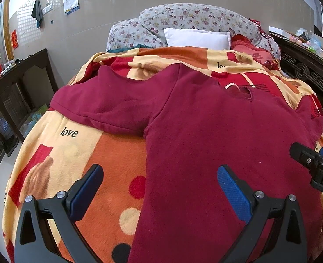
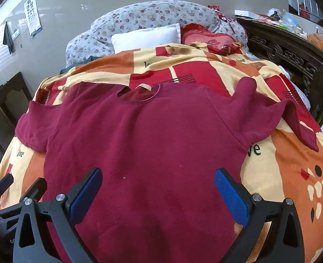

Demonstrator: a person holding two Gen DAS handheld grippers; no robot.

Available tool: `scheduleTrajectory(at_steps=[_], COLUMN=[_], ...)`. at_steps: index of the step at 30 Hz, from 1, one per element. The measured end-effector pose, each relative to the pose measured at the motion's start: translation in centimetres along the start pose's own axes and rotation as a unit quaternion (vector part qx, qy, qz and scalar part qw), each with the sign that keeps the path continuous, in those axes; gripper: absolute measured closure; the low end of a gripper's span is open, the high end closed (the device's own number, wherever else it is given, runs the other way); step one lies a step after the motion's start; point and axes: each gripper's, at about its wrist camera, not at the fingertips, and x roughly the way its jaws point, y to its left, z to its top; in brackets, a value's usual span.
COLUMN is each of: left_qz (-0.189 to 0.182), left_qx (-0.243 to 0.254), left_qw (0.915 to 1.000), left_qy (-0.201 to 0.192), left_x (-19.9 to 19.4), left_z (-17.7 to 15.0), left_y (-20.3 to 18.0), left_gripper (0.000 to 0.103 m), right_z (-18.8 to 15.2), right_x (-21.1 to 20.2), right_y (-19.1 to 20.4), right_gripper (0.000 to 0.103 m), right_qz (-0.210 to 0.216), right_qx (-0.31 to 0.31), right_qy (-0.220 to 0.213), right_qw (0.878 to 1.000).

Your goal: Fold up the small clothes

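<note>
A maroon short-sleeved T-shirt [image 2: 143, 135] lies spread flat on the bed, collar [image 2: 139, 93] pointing away, both sleeves out to the sides. In the left wrist view the same T-shirt [image 1: 216, 131] fills the right half, its left sleeve [image 1: 100, 105] stretched over the blanket. My left gripper [image 1: 160, 188] hovers open above the shirt's lower left edge, nothing between its blue pads. My right gripper [image 2: 158, 189] is open over the shirt's lower body, also empty. The right gripper's tip [image 1: 314, 164] shows at the right edge of the left wrist view.
An orange, red and cream blanket [image 2: 293, 164] printed with "love" covers the bed. A white pillow [image 2: 148, 37], a floral quilt [image 2: 157, 15] and a red cushion [image 2: 205, 37] lie at the head. A dark carved headboard [image 2: 293, 57] runs along the right, dark furniture [image 1: 14, 92] stands at left.
</note>
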Motion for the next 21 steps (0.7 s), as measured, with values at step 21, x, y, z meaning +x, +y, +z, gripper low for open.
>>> scheduleTrajectory(at_steps=[21], left_qz=[0.001], left_qx=[-0.016], left_qw=[0.9998], left_qy=[0.007], left_x=[1.4], left_z=[0.6], left_y=[0.8], left_gripper=[0.0], right_z=[-0.4], right_x=[1.2], right_y=[1.3], right_gripper=[0.0], right_qz=[-0.002], right_qx=[-0.018], right_qy=[-0.001], right_qw=[1.0])
